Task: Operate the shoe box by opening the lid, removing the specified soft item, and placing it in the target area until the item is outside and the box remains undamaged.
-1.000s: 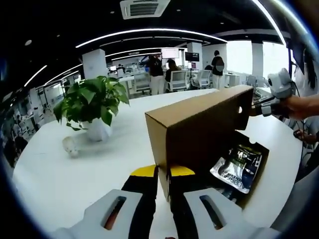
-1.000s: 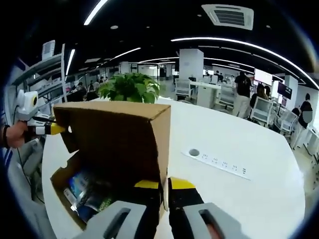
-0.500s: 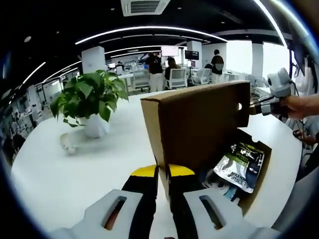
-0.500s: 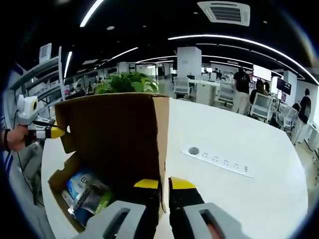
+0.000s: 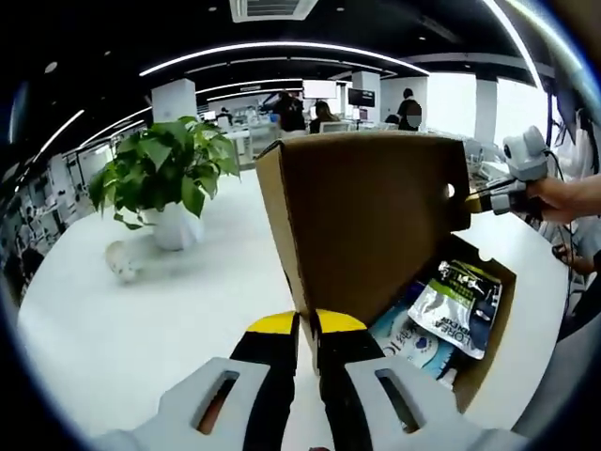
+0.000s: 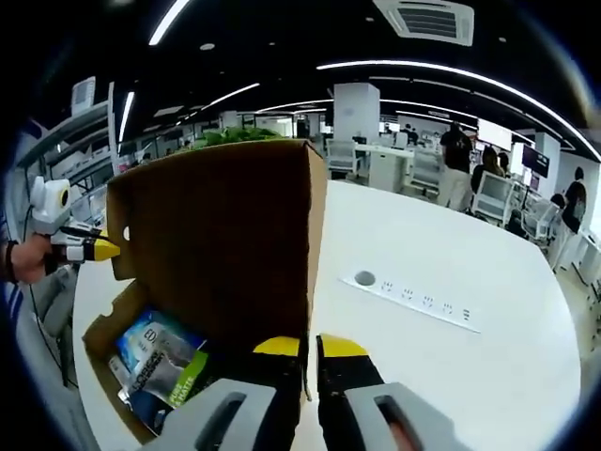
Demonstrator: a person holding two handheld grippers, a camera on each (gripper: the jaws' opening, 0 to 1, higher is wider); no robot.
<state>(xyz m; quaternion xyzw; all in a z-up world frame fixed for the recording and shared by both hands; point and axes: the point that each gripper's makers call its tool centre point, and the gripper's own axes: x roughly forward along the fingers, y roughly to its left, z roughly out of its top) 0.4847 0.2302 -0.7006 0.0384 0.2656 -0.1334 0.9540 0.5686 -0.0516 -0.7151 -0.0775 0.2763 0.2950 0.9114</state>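
The brown cardboard shoe-box lid [image 5: 366,216] is held raised, each yellow-tipped claw (left [image 5: 305,324], right [image 6: 310,346]) pinching a side edge, while the soft foil pouches [image 5: 457,308] ahead in the box [image 6: 105,324] are judged not yet removed.

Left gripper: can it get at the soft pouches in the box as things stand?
Probably not yet. The left gripper is shut on the lid edge, so it is occupied. The way itself looks free: the lid stands raised and the pouches lie uncovered in the shoe box. The right gripper also pinches the lid.
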